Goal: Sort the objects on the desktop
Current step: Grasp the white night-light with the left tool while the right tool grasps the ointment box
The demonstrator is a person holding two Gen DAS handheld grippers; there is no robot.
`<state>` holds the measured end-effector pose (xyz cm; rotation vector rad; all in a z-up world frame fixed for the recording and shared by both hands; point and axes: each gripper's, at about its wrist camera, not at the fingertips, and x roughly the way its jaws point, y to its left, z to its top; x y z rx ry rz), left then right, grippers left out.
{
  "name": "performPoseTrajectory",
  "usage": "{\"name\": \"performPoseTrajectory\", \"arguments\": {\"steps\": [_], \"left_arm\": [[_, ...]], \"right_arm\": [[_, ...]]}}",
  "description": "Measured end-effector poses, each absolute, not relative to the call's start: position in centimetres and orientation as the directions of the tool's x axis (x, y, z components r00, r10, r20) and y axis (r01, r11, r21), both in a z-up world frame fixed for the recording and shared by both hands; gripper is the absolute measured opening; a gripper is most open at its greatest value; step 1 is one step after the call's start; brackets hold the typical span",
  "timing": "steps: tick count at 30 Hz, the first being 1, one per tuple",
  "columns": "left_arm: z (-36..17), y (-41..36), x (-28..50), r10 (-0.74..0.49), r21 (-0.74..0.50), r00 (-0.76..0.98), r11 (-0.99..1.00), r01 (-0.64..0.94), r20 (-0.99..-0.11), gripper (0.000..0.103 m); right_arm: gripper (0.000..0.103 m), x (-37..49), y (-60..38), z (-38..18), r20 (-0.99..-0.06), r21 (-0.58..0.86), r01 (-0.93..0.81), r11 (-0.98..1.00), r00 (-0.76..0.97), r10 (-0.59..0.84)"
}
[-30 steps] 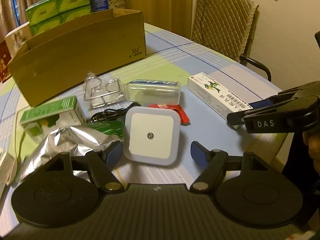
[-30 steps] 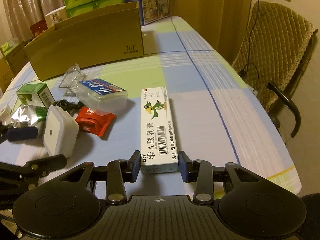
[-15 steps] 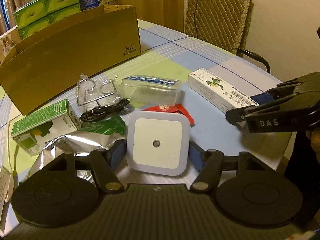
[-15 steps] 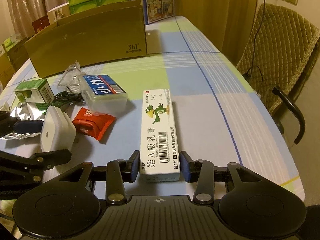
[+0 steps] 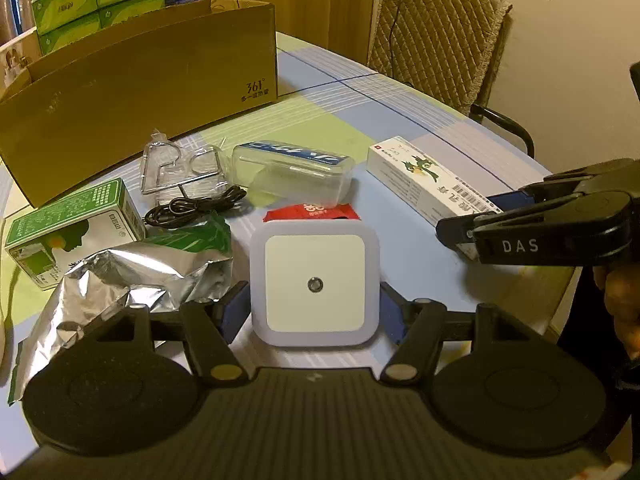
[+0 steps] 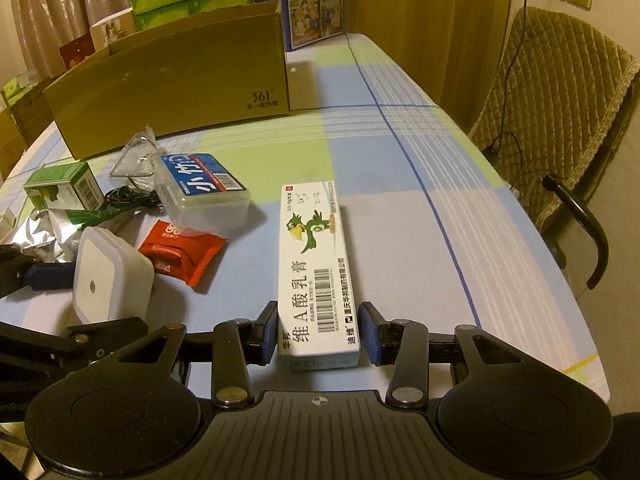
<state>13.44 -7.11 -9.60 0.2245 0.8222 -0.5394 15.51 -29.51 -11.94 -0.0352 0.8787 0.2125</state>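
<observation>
White night light [image 5: 315, 283] is bracketed by the left gripper [image 5: 314, 312]; pads sit at its sides, contact can't be confirmed. The long ointment box [image 6: 316, 268] lies lengthwise on the table [image 6: 420, 216], its near end between the right gripper [image 6: 318, 334] pads with a small gap each side, so jaws are spread. Red packet [image 6: 182, 250] and clear case [image 6: 204, 196] are seen just behind the light, cardboard box [image 6: 172, 80] further back.

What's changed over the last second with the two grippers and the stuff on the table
The left gripper has moved forward and narrowed, so its fingers now flank the white square night light. The right gripper has narrowed slightly around the near end of the white ointment box; contact isn't clear. Neither item is lifted. The red packet, clear case and cardboard box stayed put.
</observation>
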Motion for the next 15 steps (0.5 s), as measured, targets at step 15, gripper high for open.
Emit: {"name": "performPoseTrajectory", "arguments": {"steps": [15], "left_arm": [[-9.6,-7.1,13.6,-0.352,-0.057,0.587,0.886,0.461,-0.730,0.060]], "right_arm": [[0.040,18.6,-28.8,-12.4,-0.752,0.039,-0.226,0.973,0.635,0.178]]}}
